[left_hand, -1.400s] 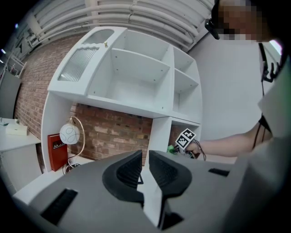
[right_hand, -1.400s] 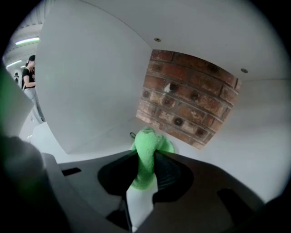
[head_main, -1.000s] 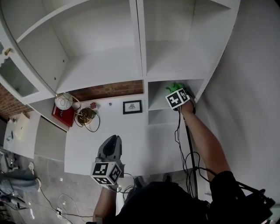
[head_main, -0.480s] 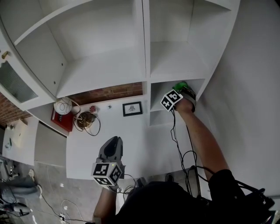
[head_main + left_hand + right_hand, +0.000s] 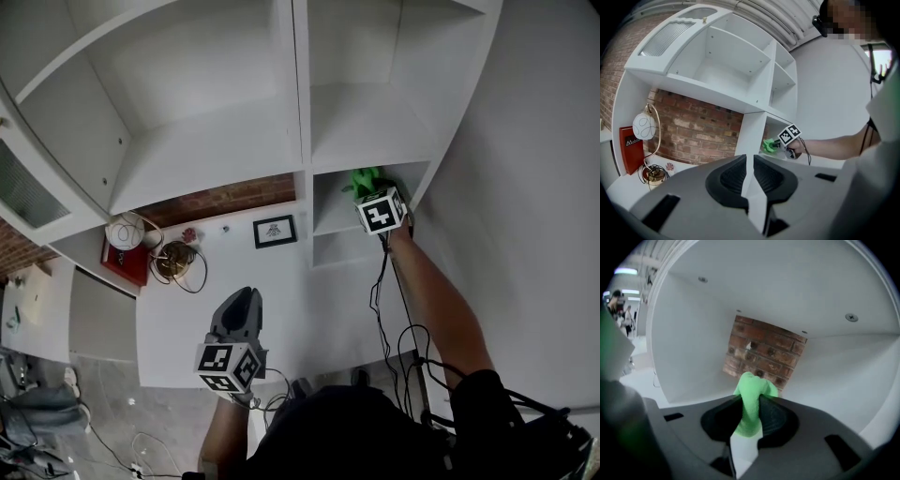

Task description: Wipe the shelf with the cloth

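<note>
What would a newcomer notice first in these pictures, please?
The bright green cloth pinched in the right claw, inside a small lower-right compartment of the white shelf unit. Next, the red brick wall behind it, and the left claw, shut on nothing, away from the shelf.

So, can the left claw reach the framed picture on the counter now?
Probably yes. The left claw hovers empty above the bare white counter, and the picture sits further ahead with nothing standing between them.
</note>
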`<state>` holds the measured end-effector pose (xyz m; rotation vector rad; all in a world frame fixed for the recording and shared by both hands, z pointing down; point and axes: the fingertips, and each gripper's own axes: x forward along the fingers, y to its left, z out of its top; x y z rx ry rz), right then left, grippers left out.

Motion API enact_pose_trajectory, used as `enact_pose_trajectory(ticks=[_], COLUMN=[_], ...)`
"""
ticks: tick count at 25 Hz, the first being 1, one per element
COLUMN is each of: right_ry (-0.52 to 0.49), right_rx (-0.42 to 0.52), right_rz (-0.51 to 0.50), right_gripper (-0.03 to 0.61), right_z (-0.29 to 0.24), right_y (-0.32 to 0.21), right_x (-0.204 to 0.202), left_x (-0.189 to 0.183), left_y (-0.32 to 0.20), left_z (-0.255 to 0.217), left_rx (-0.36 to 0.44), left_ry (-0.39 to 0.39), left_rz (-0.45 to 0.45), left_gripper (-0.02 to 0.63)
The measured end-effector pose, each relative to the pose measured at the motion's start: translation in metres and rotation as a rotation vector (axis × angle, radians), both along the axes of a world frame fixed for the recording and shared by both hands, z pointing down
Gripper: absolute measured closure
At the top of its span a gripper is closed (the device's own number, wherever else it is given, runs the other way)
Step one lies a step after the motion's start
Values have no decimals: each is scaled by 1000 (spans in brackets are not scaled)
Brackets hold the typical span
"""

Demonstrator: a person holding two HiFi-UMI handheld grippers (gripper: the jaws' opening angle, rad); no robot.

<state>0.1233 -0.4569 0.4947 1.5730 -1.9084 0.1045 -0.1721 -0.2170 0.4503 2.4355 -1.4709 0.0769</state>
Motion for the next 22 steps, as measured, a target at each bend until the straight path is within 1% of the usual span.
enact_pose_trajectory(ticks=[1, 5, 8, 10, 14, 16, 19, 22], right_ry=[-66, -232, -395, -447, -465, -448, -377, -270], right_rx=[8, 1, -47, -83, -177, -215, -232, -227], right_rz=[-25, -139, -205, -221, -256, -260, -244, -235], right_gripper=[489, 489, 488, 488, 489, 489, 489, 489], right_z=[-3, -11, -12, -9, 11, 24, 40, 44], right_y=[2, 10, 12, 11, 12, 14, 13, 12], right_x=[-7, -43, -75, -89, -114, -122, -121, -112], left_x=[2, 3, -3, -10, -28, -36, -40, -39], left_y=[0, 5, 14, 20, 33, 38, 42, 42], left_z=[0, -2, -3, -3, -3, -4, -2, 0], left_rx=[0, 1, 1, -1, -2, -1, -7, -11], left_ry=[1, 1, -4, -9, -21, -21, -21, -16], left_rz=[-3, -35, -73, -105, -170, -194, -213, -211], left_gripper=[568, 568, 568, 568, 568, 568, 567, 568])
